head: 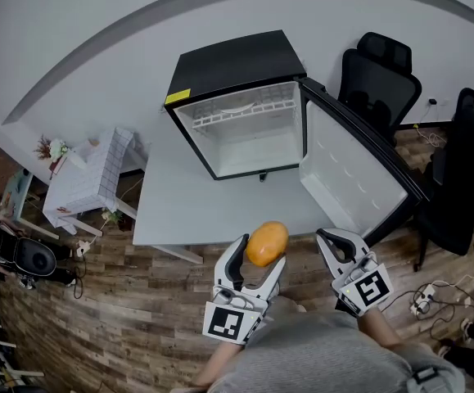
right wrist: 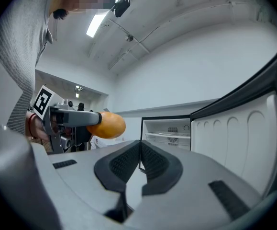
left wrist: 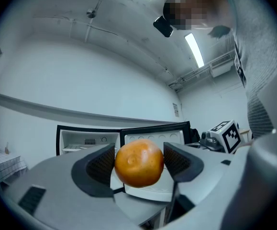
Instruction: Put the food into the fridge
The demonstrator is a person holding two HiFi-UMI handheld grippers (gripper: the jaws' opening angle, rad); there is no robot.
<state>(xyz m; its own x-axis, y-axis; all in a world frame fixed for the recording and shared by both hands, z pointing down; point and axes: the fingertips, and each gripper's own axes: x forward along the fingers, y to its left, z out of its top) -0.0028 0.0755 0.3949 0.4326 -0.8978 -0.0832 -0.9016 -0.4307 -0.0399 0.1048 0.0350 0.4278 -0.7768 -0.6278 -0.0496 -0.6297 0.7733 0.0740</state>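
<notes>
My left gripper [head: 258, 265] is shut on an orange fruit [head: 267, 243], held up in front of me; in the left gripper view the orange fruit [left wrist: 139, 162] sits squarely between the left gripper [left wrist: 139, 163]'s dark pads. My right gripper [head: 340, 246] is beside it, shut and empty; its pads [right wrist: 152, 163] meet in the right gripper view. A small black fridge [head: 232, 65] stands on a grey table [head: 179, 211] ahead, its door [head: 353, 166] swung open to the right. The white inside [head: 253, 142] with one wire shelf [head: 245, 110] holds nothing that I can see.
Two black office chairs [head: 377, 76] stand right of the fridge. A small white checked table [head: 89, 178] with flowers stands left. Dark equipment [head: 24, 256] lies on the wooden floor at far left; cables and a power strip [head: 425, 300] lie at the right.
</notes>
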